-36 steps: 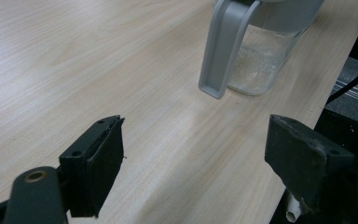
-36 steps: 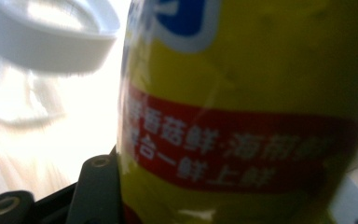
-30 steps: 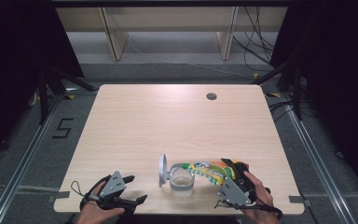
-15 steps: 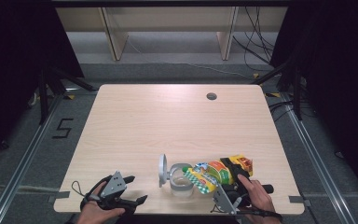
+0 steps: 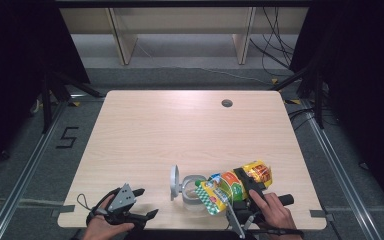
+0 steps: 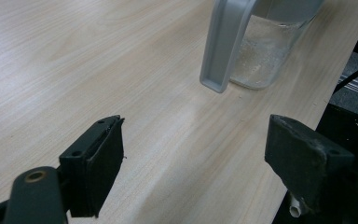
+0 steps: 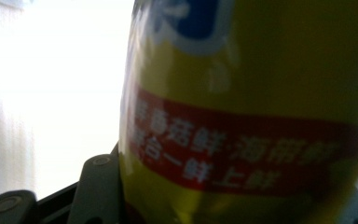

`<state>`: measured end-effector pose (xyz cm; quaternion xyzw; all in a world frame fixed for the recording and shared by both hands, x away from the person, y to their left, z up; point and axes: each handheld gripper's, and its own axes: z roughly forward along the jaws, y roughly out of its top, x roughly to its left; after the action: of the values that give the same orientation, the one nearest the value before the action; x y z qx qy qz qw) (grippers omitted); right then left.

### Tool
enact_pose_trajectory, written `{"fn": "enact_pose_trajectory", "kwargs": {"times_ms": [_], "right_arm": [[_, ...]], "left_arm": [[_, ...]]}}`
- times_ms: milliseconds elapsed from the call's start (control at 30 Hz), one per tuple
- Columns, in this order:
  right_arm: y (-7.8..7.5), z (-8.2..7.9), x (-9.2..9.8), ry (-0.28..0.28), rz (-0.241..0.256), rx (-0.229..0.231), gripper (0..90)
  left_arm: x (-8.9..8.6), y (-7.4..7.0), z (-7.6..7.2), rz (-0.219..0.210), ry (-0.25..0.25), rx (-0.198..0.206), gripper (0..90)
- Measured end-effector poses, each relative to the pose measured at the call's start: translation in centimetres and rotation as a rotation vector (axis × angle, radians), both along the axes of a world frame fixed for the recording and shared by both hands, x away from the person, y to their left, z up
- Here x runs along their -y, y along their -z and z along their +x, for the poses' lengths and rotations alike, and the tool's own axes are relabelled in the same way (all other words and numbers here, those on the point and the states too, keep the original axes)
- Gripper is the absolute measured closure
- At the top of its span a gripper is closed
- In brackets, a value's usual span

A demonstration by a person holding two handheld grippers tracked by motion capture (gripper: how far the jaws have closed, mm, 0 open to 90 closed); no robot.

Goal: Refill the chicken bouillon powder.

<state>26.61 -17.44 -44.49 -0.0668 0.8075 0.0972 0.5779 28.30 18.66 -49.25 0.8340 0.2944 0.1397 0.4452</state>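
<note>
- High view: I see my right gripper [image 5: 241, 192] near the front edge of the light wooden table [image 5: 180, 135], and its jaws are squeezed tight on a shiny yellow, green and red plastic packet [image 5: 232, 185].
- The packet is tipped over on its side, up off the table, with its green and white end pointing down at the mouth of a clear plastic jar with a grey rim [image 5: 192, 189].
- The jar stands upright near the front edge of the table, and its round grey lid [image 5: 173, 182] sticks up on edge at the jar's left side.
- I cannot tell if the packet touches the jar's rim.
- My left gripper [image 5: 135, 210] sits low at the front left corner of the table, well apart from the jar, and its jaws are spread wide with nothing between them.
- In the left gripper view, the two black jaws stand far apart over bare wood, and the jar [image 6: 265, 51] is ahead with a grey flap [image 6: 223, 46] hanging down its side.
- The jar looks like it has something pale and grainy in the bottom.
- In the right gripper view, the packet [image 7: 256, 112] is pressed right up close, yellow with a red band of white writing.
</note>
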Motion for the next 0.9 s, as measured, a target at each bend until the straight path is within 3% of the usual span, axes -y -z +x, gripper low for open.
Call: {"fn": "enact_pose_trajectory", "kwargs": {"times_ms": [100, 133, 167, 200, 333, 367, 400, 433, 467, 500, 533, 567, 633, 700, 767, 800, 833, 900], "right_arm": [[-0.2, 0.0, -0.3, -0.024, -0.072, 0.032, 49.3], [0.1, -0.2, -0.3, -0.004, -0.047, 0.026, 49.4], [-0.1, -0.1, -0.4, -0.024, -0.087, 0.037, 49.5], [0.2, -0.2, -0.3, -0.023, -0.064, 0.044, 49.5], [0.1, -0.3, -0.6, -0.036, -0.127, 0.077, 50.6], [-0.2, -0.4, -0.8, -0.045, -0.171, 0.086, 50.7], [0.0, -0.3, -0.8, -0.062, -0.154, 0.1, 50.7], [0.1, -0.5, -0.7, -0.034, -0.142, 0.091, 50.8], [0.0, -0.4, -0.8, -0.052, -0.158, 0.103, 50.8], [0.1, -0.5, -0.7, -0.034, -0.154, 0.095, 50.8], [-0.1, -0.5, -0.8, -0.055, -0.191, 0.112, 50.8], [0.2, -0.5, -0.7, -0.054, -0.173, 0.115, 50.8], [-0.1, -0.6, -0.9, -0.058, -0.209, 0.12, 50.9], [0.0, -0.7, -0.9, -0.066, -0.207, 0.132, 50.9], [-0.2, -0.6, -1.1, -0.09, -0.24, 0.147, 50.9], [0.2, -0.8, -0.9, -0.065, -0.19, 0.127, 50.9], [-0.1, -0.7, -1.0, -0.079, -0.238, 0.135, 50.9], [-0.1, -0.8, -1.1, -0.085, -0.251, 0.158, 50.9]], "left_arm": [[-0.1, 0.0, 0.1, 0.01, 0.009, -0.002, 19.0], [-0.1, 0.0, 0.1, 0.01, 0.009, -0.002, 19.0], [-0.1, 0.0, 0.1, 0.011, 0.01, -0.003, 19.0], [-0.1, 0.0, 0.1, 0.011, 0.011, -0.003, 19.0], [-0.1, 0.0, 0.1, 0.012, 0.011, -0.003, 19.0], [-0.1, 0.0, 0.1, 0.013, 0.013, -0.003, 19.0], [-0.1, 0.0, 0.1, 0.013, 0.012, -0.003, 19.0], [-0.1, 0.0, 0.1, 0.012, 0.011, -0.003, 19.0], [-0.1, 0.0, 0.1, 0.012, 0.01, -0.003, 19.0], [-0.1, 0.0, 0.1, 0.012, 0.01, -0.003, 19.0], [-0.1, 0.0, 0.1, 0.012, 0.01, -0.003, 19.0], [-0.1, 0.0, 0.1, 0.013, 0.01, -0.003, 19.0], [-0.2, -0.1, 0.1, 0.038, 0.018, -0.004, 19.0], [0.0, 0.0, 0.0, 0.023, 0.0, -0.024, 19.0], [0.0, 0.0, 0.0, 0.023, 0.0, -0.024, 19.0], [0.0, 0.0, 0.0, 0.024, 0.0, -0.023, 19.0], [-0.1, 0.0, 0.0, 0.022, 0.0, -0.021, 19.0], [-0.1, 0.0, 0.0, 0.02, 0.0, -0.022, 19.0]]}}
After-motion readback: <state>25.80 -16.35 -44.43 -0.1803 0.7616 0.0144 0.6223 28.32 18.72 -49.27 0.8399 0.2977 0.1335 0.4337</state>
